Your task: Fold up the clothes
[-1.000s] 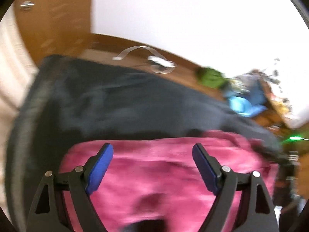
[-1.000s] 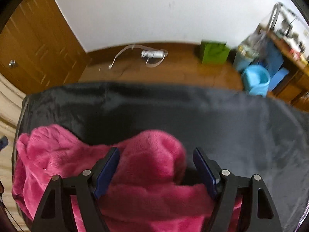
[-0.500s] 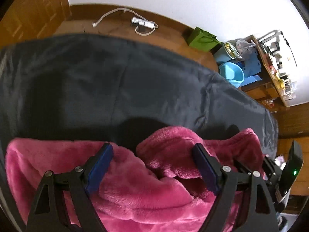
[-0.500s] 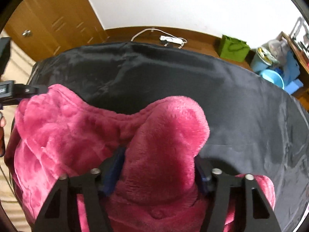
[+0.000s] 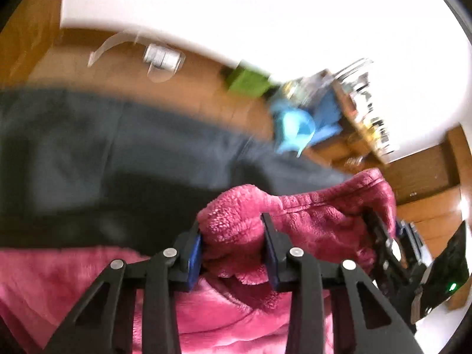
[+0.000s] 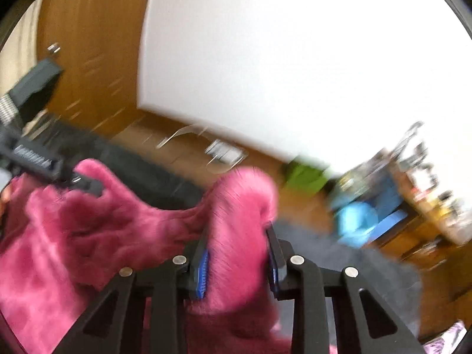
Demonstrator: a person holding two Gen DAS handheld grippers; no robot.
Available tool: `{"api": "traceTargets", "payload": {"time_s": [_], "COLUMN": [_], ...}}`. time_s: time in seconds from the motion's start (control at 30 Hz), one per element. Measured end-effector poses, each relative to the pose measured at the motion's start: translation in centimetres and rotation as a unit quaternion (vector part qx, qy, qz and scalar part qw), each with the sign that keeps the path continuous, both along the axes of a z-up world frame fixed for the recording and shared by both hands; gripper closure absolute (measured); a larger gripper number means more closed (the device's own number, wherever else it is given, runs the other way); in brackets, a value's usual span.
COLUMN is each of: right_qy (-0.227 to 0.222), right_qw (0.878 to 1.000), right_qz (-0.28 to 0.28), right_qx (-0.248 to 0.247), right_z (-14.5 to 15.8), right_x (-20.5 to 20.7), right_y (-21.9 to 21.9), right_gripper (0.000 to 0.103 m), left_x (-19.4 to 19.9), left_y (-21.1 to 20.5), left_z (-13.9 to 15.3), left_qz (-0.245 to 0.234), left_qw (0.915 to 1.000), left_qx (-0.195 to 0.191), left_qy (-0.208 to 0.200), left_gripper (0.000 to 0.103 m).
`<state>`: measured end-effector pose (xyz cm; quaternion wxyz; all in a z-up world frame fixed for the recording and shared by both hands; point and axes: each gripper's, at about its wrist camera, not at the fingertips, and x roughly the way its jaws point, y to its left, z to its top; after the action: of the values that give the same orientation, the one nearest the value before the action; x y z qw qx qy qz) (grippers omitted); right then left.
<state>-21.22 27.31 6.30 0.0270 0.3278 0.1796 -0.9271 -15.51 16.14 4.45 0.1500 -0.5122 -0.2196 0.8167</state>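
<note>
1. Pink fleece garment [image 5: 295,215] lies bunched on a surface covered with a dark sheet [image 5: 88,153]; part of it is raised off the sheet between the two tools.
2. Left hand-held gripper [image 5: 233,236]: jaws are closing, with a thick fold of the pink fleece between the blue pads and both pads pressed against it. The fold bulges above the fingertips.
3. Right hand-held gripper [image 6: 237,244]: jaws are closing, with a rounded lobe of the same garment [image 6: 88,221] between the pads, pads in contact on both sides. The lobe stands up past the fingertips.
4. In the right wrist view, the left tool [image 6: 88,185] appears at the left edge, gripping the garment's far corner; the cloth spans between the two grips.
5. In the left wrist view, the right tool [image 5: 380,230] shows at the right edge, partly buried in fleece.
6. Background, blurred in both views: wooden floor [image 5: 206,88], white wall [image 5: 265,14], a green bag [image 5: 247,81], a light blue bucket [image 5: 295,129], a white cable with a power strip [image 5: 160,56], and a cluttered desk [image 6: 427,183]. A wooden door [image 6: 88,44] shows in the right wrist view.
</note>
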Motion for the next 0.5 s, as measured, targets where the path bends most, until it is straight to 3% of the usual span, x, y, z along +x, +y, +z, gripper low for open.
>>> {"api": "traceTargets", "payload": {"time_s": [0.07,0.1,0.2,0.27,0.33,0.4,0.5], "right_qy": [0.042,0.042,-0.027,-0.048,-0.056,-0.06,-0.08], "right_qw": [0.999,0.998,0.999,0.998,0.997,0.995,0.99], "right_qz": [-0.021,-0.025,-0.029,-0.032,-0.033,-0.03,-0.035], "right_qx": [0.021,0.027,0.007,-0.027,-0.053,-0.078,-0.11], "right_z": [0.5,0.2,-2.2,-2.6,-2.5,-2.2,-2.5], "right_x": [-0.2,-0.5,-2.0,-1.6,-1.0,0.3,2.3], "right_y": [0.1,0.2,0.8,1.6,2.1,2.7,3.6], "right_gripper": [0.07,0.07,0.068,0.066,0.033,0.028,0.028], "left_x": [0.4,0.3,-0.6,-0.7,-0.5,0.4,1.7], "left_y": [0.6,0.7,0.5,-0.5,-1.5,-2.4,-2.8], "left_z": [1.1,0.8,-1.6,-2.5,-2.8,-2.0,-1.0], "left_qz": [-0.011,-0.01,0.005,0.023,0.04,0.05,0.05], "left_qw": [0.998,0.9968,0.9929,0.9934,0.9943,0.9949,0.9958], "left_qx": [-0.031,-0.052,-0.112,-0.108,-0.095,-0.08,-0.059], "left_qy": [0.054,0.059,0.039,0.03,0.026,0.035,0.049], "left_gripper": [0.064,0.063,0.063,0.063,0.062,0.061,0.05]}}
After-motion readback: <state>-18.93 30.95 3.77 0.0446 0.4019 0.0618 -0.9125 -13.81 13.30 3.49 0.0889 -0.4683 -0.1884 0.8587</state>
